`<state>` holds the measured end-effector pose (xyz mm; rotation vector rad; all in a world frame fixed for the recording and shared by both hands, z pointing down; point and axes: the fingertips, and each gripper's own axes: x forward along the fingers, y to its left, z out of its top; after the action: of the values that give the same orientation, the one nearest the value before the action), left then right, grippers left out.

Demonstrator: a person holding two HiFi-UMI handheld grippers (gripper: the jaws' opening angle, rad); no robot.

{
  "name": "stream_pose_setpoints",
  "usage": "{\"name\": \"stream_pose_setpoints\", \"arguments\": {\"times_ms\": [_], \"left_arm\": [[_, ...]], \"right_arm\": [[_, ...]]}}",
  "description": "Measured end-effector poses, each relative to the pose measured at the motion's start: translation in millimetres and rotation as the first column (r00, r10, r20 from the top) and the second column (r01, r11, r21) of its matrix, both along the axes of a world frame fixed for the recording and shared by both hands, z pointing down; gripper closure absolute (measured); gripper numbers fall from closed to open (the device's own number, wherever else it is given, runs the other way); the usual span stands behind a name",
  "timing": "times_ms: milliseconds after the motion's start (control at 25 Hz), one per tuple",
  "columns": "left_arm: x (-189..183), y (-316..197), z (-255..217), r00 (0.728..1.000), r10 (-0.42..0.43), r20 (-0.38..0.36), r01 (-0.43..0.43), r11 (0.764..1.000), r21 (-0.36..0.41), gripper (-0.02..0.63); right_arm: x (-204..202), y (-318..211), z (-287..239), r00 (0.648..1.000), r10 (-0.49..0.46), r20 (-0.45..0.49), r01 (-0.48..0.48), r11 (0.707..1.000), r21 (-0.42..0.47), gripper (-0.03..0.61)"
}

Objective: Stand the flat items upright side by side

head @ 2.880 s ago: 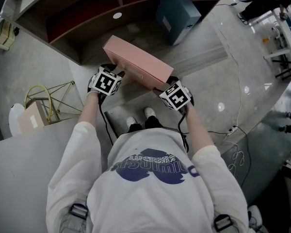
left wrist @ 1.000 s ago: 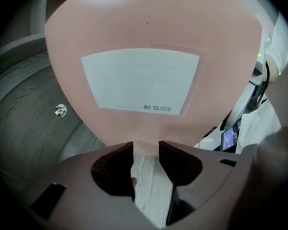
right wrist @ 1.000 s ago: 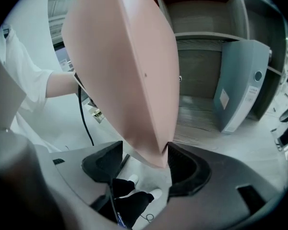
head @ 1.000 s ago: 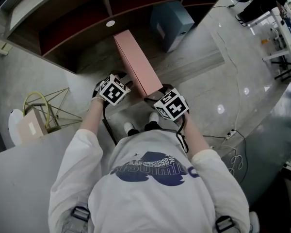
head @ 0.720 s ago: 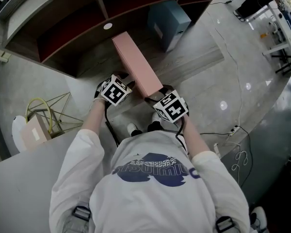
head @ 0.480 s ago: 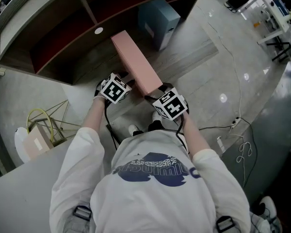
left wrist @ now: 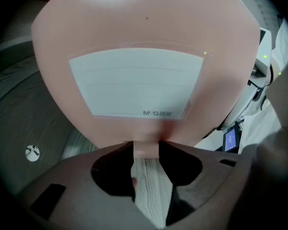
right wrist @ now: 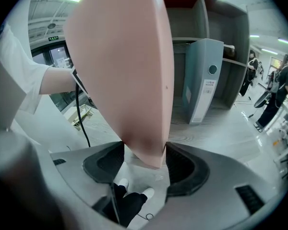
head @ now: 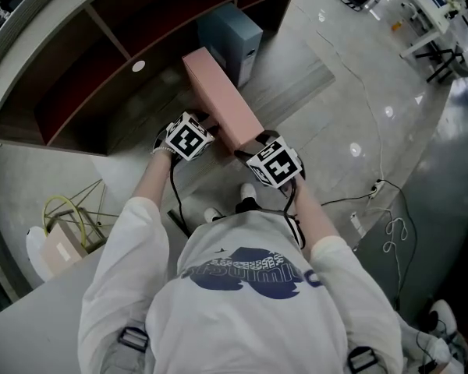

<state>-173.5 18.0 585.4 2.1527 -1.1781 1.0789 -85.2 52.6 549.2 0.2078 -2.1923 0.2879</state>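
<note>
A long pink box file [head: 218, 100] hangs in the air above the low wooden shelf [head: 152, 84], its length pointing away from me. My left gripper [head: 209, 126] is shut on its near left edge; in the left gripper view the pink box file [left wrist: 144, 71] shows a white label, and the left gripper [left wrist: 146, 150] pinches a thin flap. My right gripper [head: 250, 141] is shut on the near right corner; the right gripper [right wrist: 145, 158] clamps the pink box file [right wrist: 129, 66] by its narrow side. A blue box file [head: 231, 40] stands upright on the shelf just beyond, the blue box file [right wrist: 204, 80] clear in the right gripper view.
Dark shelf compartments [head: 78, 92] with dividers run along the back. A wire frame and a cardboard box [head: 58, 240] sit on the floor at lower left. Cables and a power strip [head: 374, 197] lie on the glossy floor to the right. My shoes [head: 246, 193] are below the grippers.
The pink box file was turned from lying crosswise to pointing lengthwise away from me. Since then both grippers have carried it closer to the blue box file on the shelf.
</note>
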Motion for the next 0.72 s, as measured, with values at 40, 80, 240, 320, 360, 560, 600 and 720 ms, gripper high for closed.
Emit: {"name": "stream_pose_setpoints", "arguments": {"times_ms": [40, 80, 240, 320, 360, 560, 600, 720], "left_arm": [[2, -3, 0, 1.000, 0.000, 0.001, 0.000, 1.000, -0.005, 0.443], [4, -6, 1, 1.000, 0.000, 0.003, 0.000, 1.000, -0.008, 0.443], [8, -21, 1, 1.000, -0.016, 0.019, 0.017, 1.000, -0.016, 0.442], [9, -30, 0, 0.999, -0.034, 0.021, 0.034, 0.999, -0.009, 0.442], [9, -34, -1, 0.999, -0.046, 0.022, 0.046, 0.999, -0.007, 0.442], [9, -51, -2, 0.996, -0.090, 0.018, 0.090, 0.996, -0.027, 0.443], [8, -54, -2, 0.995, -0.096, 0.019, 0.096, 0.995, -0.030, 0.442], [1, -61, 3, 0.991, -0.131, 0.014, 0.131, 0.991, -0.032, 0.442]], "right_arm": [[2, -4, 0, 1.000, 0.001, 0.000, -0.001, 1.000, -0.001, 0.310], [4, -8, 0, 1.000, 0.001, 0.000, -0.001, 1.000, -0.002, 0.310], [9, -24, -1, 1.000, -0.008, 0.003, 0.008, 1.000, -0.007, 0.310], [11, -33, -2, 1.000, -0.017, 0.006, 0.018, 1.000, -0.009, 0.310], [12, -37, -1, 1.000, -0.022, 0.009, 0.022, 1.000, -0.011, 0.310], [9, -57, -1, 0.999, -0.039, 0.018, 0.039, 0.998, -0.039, 0.310], [7, -60, -1, 0.999, -0.047, 0.018, 0.048, 0.998, -0.044, 0.310], [2, -68, -2, 0.997, -0.073, 0.019, 0.074, 0.995, -0.060, 0.310]]}}
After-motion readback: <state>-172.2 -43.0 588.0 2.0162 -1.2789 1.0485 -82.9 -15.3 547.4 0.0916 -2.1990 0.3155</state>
